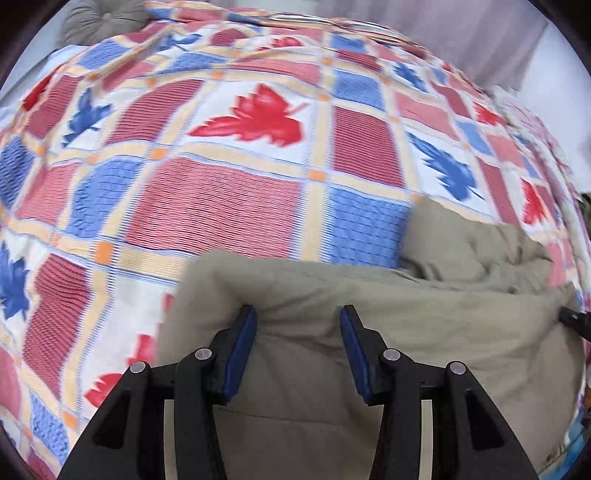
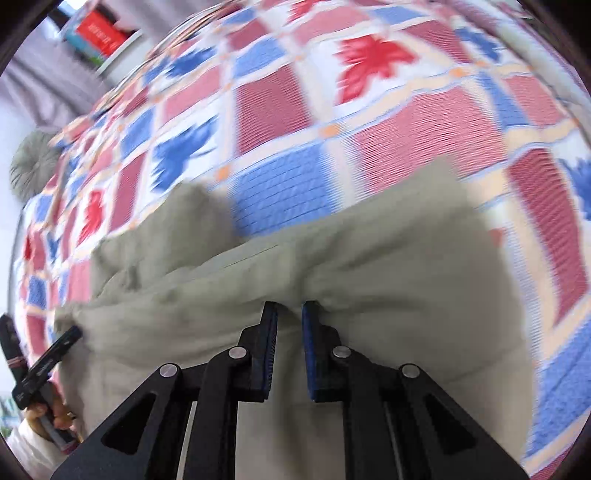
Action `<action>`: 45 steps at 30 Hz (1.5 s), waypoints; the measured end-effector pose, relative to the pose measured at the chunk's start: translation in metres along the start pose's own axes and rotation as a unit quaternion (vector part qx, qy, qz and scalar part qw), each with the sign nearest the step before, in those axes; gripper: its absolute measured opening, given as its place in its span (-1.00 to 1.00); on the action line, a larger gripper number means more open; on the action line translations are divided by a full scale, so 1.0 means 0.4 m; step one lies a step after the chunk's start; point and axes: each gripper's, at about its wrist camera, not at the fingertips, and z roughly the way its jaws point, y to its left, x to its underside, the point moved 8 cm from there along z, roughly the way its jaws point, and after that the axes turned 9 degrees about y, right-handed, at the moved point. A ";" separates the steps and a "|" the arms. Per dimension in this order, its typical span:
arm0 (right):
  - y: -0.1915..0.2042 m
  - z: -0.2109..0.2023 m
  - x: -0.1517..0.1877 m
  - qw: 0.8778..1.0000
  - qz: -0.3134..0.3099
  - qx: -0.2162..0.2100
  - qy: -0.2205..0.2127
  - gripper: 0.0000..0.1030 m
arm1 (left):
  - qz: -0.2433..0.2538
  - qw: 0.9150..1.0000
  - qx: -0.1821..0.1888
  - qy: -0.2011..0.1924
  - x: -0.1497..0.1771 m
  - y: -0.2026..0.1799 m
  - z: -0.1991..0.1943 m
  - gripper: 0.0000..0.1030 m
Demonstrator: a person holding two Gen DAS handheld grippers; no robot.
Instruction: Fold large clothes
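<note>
1. Khaki garment (image 1: pixel 369 306) spread in a rumpled heap on a bed, over a quilt (image 1: pixel 221 192) patterned in red and blue squares with leaf shapes.
2. Left claw (image 1: pixel 298 314) over the near edge of the garment, jaws set wide apart, blue pads (image 1: pixel 242 343) facing each other with a bulge of khaki cloth between them; not pressed onto the fabric.
3. Right claw (image 2: pixel 289 308) at the near edge of the same garment (image 2: pixel 332 266), jaws narrow with a slim gap; a pucker of cloth gathers right at the tips, but cannot tell whether fabric is actually pinched.
4. In the right wrist view, left claw (image 2: pixel 72 332) seen at the far left edge of the garment, held by a hand (image 2: pixel 48 410).
5. In the left wrist view, a dark tip of the right claw (image 1: pixel 574 317) just at the garment's right edge.
6. Two lobes of cloth reach further up the quilt (image 2: pixel 406 129), one on either side.
7. Round grey cushion (image 2: pixel 31 166) beyond the quilt's far corner; shelf with a red box (image 2: pixel 99 31) behind the bed.
8. Both views blurred.
</note>
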 end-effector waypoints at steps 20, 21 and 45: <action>-0.113 0.075 -0.020 0.998 0.064 0.021 0.014 -0.67 | -0.065 0.997 -0.002 0.048 -0.001 0.089 0.071 0.00; -0.106 0.063 -0.017 0.998 0.059 0.031 0.015 -0.66 | -0.061 0.997 -0.008 0.049 0.002 0.090 0.059 0.00; 0.078 -0.084 0.276 0.998 0.035 0.013 0.048 -0.53 | 0.003 0.996 -0.011 0.085 0.157 0.060 -0.116 0.83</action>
